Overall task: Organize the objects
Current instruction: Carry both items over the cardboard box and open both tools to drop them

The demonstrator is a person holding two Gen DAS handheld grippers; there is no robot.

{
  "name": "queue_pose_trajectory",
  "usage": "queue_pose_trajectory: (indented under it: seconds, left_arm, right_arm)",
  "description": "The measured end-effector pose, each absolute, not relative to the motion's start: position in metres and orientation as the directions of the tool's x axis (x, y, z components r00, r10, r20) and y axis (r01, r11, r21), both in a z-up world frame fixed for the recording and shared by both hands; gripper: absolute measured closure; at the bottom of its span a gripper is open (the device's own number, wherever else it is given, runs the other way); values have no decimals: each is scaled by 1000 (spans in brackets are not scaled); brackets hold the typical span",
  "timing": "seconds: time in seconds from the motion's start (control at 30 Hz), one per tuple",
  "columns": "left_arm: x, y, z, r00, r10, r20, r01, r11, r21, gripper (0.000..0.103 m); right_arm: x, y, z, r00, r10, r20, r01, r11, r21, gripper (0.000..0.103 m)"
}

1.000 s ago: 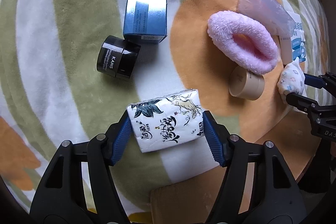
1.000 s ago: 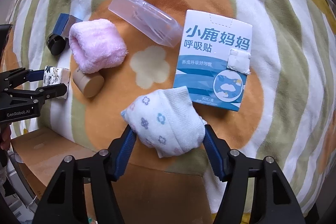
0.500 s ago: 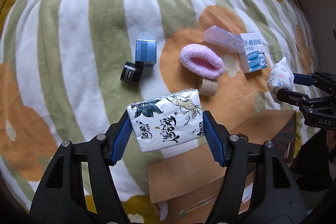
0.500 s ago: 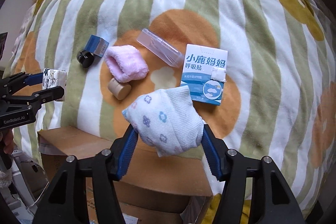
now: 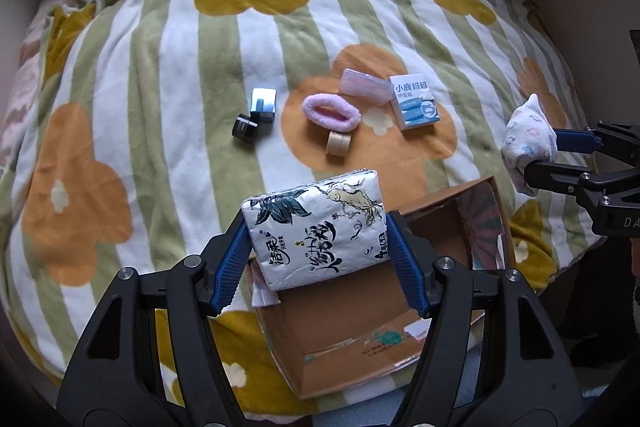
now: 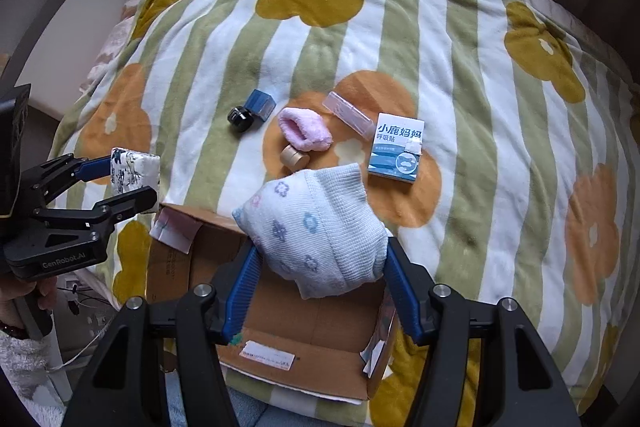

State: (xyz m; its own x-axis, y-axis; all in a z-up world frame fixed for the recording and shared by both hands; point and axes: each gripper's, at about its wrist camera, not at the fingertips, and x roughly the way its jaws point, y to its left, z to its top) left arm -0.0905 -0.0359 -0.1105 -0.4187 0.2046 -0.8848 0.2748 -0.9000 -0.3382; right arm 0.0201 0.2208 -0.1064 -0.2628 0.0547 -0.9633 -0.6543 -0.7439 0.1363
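Cardboard box [image 5: 360, 327] floor partly hidden by tissue pack [image 5: 316, 227].

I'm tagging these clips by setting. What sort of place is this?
Most likely a bedroom at home: a plush flowered blanket spread as over a bed, toiletries like a black cream jar and a pink headband lying on it, and a cardboard box at its near edge.

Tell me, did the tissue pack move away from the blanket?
Yes. The tissue pack rose and pulled back from the black jar, now over the cardboard box.
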Motion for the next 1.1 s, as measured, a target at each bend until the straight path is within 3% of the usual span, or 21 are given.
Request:
queue_pose_trajectory:
  seconds: [0.37, 1.1]
  left_arm:
    - [-35, 19, -110, -417, 162, -894, 350, -880, -322, 41]
    - [-17, 64, -207, -382, 113, -917, 408, -870, -277, 41]
  right_arm:
    - [63, 169, -114, -269, 18, -963, -619, -770, 158, 46]
    - [74, 139, -221, -237, -11, -971, -646, -745, 167, 47]
